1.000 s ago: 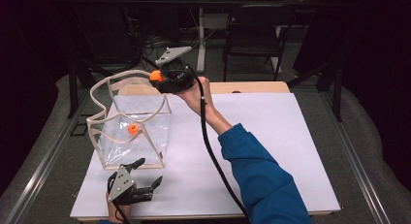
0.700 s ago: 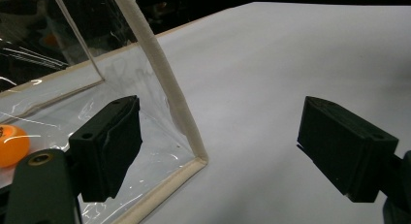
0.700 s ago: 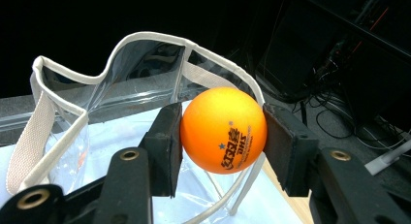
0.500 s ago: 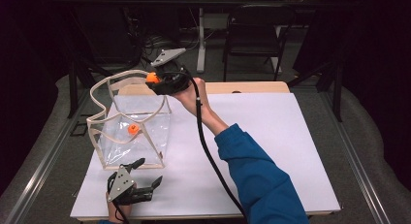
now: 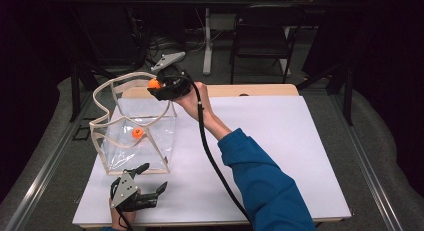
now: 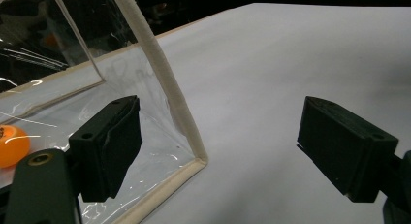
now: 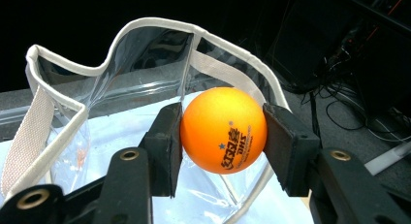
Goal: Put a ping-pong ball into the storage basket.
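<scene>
The right gripper (image 5: pixel 156 86) hangs above the far rim of the clear plastic bag (image 5: pixel 150 126), its jaws clamped on an orange ball (image 7: pixel 223 129) that sits just over the bag's open, white-edged mouth. A second orange ball (image 5: pixel 137 133) lies inside the bag on its floor, toward the bag's near side. The left gripper (image 5: pixel 150 182) rests low on the white bench (image 5: pixel 300 156) just in front of the bag's near corner, its jaws standing wide apart with nothing between the pads, one jaw beside the bag's clear wall and the other out over bare bench.
</scene>
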The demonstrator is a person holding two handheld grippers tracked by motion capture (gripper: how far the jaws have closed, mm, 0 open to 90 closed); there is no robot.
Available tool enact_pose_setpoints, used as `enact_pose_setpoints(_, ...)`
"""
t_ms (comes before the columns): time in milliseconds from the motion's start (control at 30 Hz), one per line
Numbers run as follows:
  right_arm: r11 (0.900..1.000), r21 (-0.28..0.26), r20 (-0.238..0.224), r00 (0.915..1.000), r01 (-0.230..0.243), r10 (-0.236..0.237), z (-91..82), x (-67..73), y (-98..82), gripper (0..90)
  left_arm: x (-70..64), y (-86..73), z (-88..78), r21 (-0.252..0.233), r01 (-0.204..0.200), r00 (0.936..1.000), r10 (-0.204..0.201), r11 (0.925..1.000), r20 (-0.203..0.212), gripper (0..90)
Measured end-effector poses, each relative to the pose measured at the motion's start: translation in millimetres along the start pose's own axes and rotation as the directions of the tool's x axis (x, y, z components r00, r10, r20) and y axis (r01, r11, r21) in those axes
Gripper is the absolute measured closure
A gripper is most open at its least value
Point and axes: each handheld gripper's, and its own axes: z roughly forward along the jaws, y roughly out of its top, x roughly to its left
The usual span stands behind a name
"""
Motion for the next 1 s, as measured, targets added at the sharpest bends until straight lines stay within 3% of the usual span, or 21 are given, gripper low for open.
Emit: enact_pose_setpoints(1000, 0.998, 0.059, -0.038, 0.9992, -0.008, 0.010, 17.4, 7.8, -3.5, 50.9, -0.3, 0.1, -0.4, 0.000, -0.001, 1.0000, 0.001, 1.0000, 0.000, 15.8)
